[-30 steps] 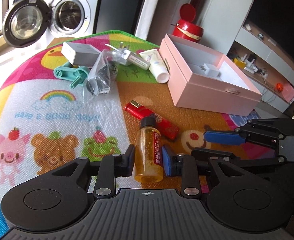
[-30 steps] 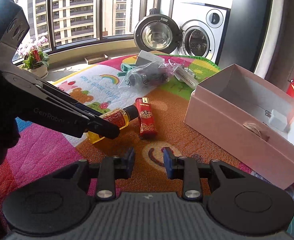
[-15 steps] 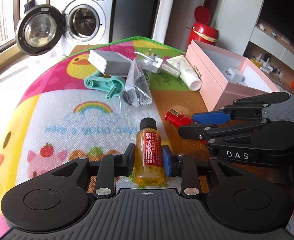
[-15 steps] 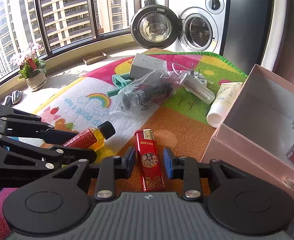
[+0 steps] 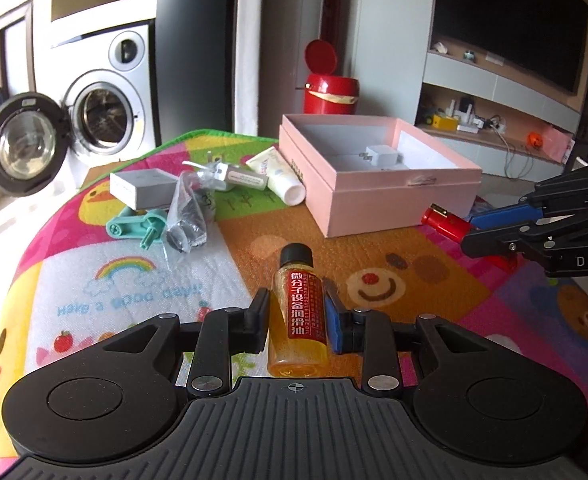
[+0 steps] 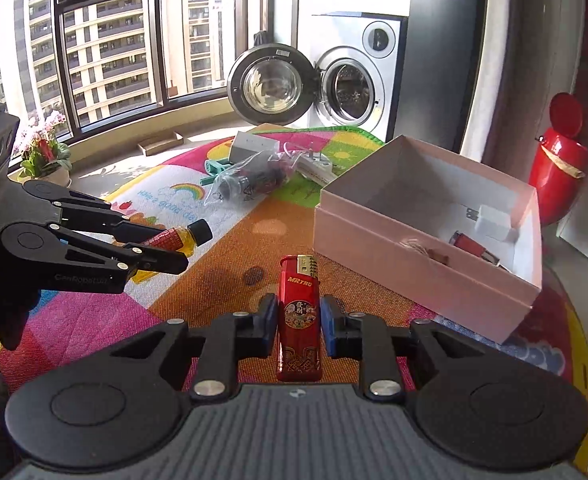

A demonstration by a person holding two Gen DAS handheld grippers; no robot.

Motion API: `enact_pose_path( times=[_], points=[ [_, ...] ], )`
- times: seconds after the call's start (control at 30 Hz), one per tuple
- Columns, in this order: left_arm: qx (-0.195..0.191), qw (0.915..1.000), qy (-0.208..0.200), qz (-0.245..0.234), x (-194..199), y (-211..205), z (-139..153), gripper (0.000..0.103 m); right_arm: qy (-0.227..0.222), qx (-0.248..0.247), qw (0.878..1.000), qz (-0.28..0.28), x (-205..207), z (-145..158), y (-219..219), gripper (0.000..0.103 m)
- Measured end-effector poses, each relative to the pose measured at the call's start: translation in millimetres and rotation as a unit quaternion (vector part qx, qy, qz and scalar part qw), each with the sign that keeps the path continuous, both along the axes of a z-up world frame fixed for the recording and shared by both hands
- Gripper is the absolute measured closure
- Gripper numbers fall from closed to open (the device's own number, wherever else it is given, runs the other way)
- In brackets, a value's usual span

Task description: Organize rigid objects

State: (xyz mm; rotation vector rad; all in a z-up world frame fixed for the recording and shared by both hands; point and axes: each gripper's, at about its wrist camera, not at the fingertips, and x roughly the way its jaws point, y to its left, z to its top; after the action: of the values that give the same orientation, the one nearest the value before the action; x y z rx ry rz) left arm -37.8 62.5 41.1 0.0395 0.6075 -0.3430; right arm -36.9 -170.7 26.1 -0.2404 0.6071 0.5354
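My left gripper (image 5: 295, 316) is shut on a small yellow oil bottle (image 5: 298, 312) with a red label and black cap, held above the colourful mat (image 5: 94, 280). My right gripper (image 6: 297, 322) is shut on a red lighter (image 6: 298, 320), also lifted off the mat. The open pink box (image 5: 377, 184) stands at the mat's far right; it holds a white charger plug (image 6: 491, 222) and a red item (image 6: 471, 246). In the right wrist view the left gripper (image 6: 162, 248) with the bottle (image 6: 178, 236) is at the left. In the left wrist view the right gripper (image 5: 469, 232) with the lighter (image 5: 443, 220) is at the right.
At the mat's far side lie a grey box (image 5: 140, 188), a teal plastic part (image 5: 138, 226), a clear bag with a dark item (image 5: 186, 220), a plug adapter (image 5: 230, 174) and a white tube (image 5: 278, 178). A red bin (image 5: 329, 92) and an open washing machine (image 5: 98, 116) stand beyond.
Both grippers closed on their objects and lifted them: the left took the oil bottle, the right took the lighter. The right gripper has carried the lighter toward the pink box.
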Motion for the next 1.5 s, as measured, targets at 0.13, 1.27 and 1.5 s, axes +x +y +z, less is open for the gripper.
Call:
enact_pose_path(
  times=[0.13,1.27,1.5],
  points=[
    [-0.046,0.9962,-0.059,-0.045,2.7,-16.1,41.3,0.071,-0.049,0.015,0.998,-0.048,-7.3,28.4,-31.3,0.081],
    [-0.182,0.9753,0.101,0.076,255.5,10.8,-6.0,0.072,0.014,-0.013,0.999,-0.033,40.3,-34.3,15.2,0.050],
    [-0.103,0.9819,0.150,0.054,342.3,-15.5,-16.7,0.072,0.027,-0.013,0.999,-0.037,41.6,-38.2,15.7,0.050]
  ],
)
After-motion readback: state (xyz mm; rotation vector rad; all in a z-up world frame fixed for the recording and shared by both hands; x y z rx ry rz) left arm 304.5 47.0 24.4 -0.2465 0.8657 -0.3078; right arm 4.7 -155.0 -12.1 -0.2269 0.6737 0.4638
